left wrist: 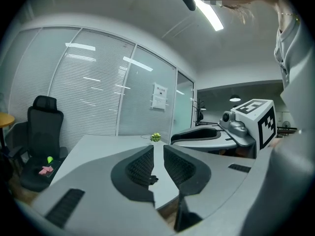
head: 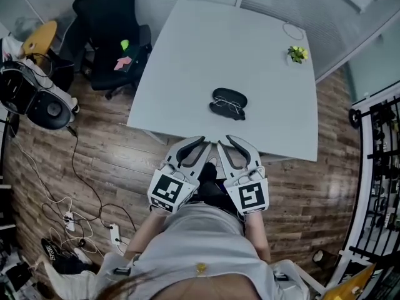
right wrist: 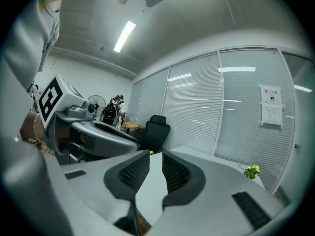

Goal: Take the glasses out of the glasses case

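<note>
Holding one claw in each hand, we have the left claw (head: 199,144) and the right claw (head: 230,144) side by side at the near edge of the white tabletop (head: 187,61), both pointing across it. The left claw (left wrist: 158,149) is released: its jaws stand a little apart with nothing gripped, and through the gap we see only bare tabletop and a small dark shape far off on it. The right claw (right wrist: 156,156) is released too, with its jaws parted by a narrow gap and nothing between them.

The glasses case (head: 230,96), a dark oval, lies near the middle of the tabletop, well apart from both claws. The glasses (head: 226,107), thin wire frames, lie along its near side. We cannot tell whether they rest in the case or on the tabletop just beside it.

A small green plant (head: 297,54) stands at the far right corner. A black office chair (head: 109,30) stands on the wooden floor (head: 100,161) beyond the left edge.
</note>
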The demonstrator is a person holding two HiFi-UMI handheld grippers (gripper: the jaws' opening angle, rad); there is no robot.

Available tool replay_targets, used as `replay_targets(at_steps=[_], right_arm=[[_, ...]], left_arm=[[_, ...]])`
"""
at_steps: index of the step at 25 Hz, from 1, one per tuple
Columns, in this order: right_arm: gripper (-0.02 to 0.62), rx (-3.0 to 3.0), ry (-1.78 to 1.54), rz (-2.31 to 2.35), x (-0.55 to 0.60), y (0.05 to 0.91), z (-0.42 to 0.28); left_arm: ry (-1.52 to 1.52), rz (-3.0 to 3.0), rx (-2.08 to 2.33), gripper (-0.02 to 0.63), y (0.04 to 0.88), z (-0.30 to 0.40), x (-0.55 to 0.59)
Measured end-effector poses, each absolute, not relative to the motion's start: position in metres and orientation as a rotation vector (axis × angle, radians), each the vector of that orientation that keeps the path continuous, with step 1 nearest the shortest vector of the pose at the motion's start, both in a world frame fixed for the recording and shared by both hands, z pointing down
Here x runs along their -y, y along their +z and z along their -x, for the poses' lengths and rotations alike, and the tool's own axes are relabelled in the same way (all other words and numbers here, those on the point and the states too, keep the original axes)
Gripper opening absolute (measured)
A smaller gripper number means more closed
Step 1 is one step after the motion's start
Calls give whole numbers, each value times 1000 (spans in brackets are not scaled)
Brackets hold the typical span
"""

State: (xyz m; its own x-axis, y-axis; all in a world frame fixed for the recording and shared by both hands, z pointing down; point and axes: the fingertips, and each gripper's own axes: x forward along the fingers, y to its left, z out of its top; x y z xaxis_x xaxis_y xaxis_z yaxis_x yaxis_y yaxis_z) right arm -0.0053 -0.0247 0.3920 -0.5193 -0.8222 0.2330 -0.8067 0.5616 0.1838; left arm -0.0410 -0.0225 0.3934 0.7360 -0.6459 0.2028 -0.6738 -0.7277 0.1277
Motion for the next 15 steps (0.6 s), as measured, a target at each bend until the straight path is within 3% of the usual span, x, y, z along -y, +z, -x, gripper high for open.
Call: replay_targets(at_steps=[15], right_arm=[[87,2466,-89,-1286,131,400,-44]], left_arm=[[306,-2773,1021,71,394,-13,130]])
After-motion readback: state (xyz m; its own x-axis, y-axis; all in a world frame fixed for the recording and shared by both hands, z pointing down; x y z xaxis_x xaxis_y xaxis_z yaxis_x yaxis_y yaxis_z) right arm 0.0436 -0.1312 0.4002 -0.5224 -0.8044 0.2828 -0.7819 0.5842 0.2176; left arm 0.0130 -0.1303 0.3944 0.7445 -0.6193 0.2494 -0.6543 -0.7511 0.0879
